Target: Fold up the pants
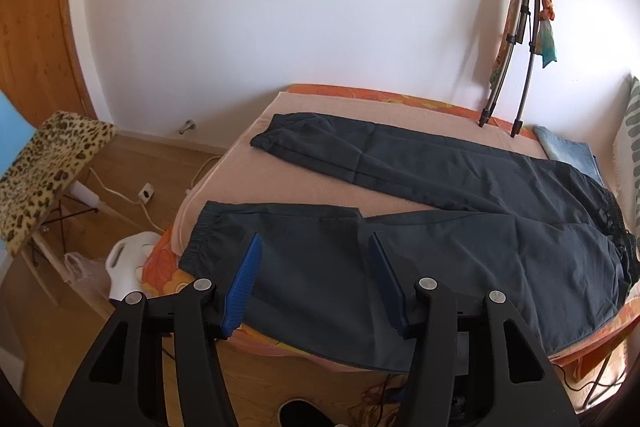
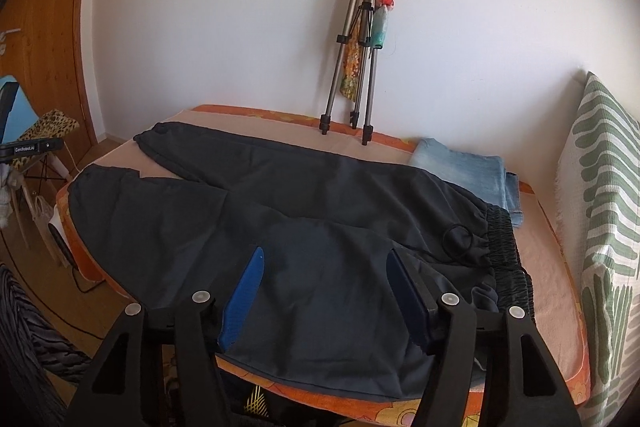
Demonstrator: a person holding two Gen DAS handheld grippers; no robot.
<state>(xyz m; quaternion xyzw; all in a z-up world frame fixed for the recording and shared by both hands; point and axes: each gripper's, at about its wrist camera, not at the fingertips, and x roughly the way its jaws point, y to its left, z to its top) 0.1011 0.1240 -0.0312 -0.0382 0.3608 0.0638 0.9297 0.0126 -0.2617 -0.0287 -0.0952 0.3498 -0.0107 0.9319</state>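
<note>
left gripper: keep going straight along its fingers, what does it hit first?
Most likely the near leg of the dark pants, which lies flat on the bed directly ahead of the left gripper; its jaws stand open with nothing pinched. Depth is a guess.

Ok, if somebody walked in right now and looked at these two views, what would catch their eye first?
Most likely the dark pants, spread flat across the bed with both legs running left and the gathered waistband at the right. Next, the blue-padded left gripper and right gripper, both open and poised over the near leg's edge. Behind, a tripod leans against the white wall, with folded light-blue jeans lying beside the waistband.
</note>
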